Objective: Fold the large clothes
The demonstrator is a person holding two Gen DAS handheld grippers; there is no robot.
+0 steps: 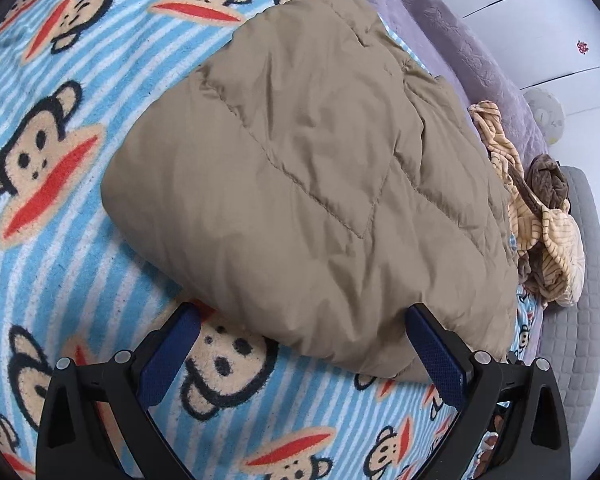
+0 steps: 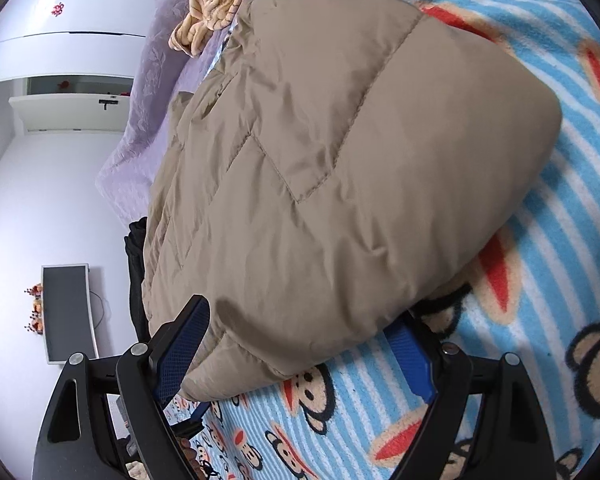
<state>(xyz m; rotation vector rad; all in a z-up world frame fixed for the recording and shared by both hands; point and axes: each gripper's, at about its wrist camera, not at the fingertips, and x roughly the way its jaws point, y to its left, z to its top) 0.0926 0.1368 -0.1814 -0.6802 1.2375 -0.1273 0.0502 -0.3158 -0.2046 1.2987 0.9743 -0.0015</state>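
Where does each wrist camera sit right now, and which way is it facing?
Left wrist: behind the open left gripper, looking down across the folded tan quilted jacket on the blue striped monkey-print blanket; only its blue-padded fingers show.
Right wrist: behind the open right gripper, rolled sideways, at the jacket's near edge; white wall beyond.
Shared: jacket, blanket, crumpled yellow striped cloth.

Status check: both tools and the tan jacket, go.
Left tool open, at jacket edge. Right tool open, straddling jacket corner. Tan puffer jacket folded into a bundle on monkey blanket. Striped garment pile beside it, not blocking.
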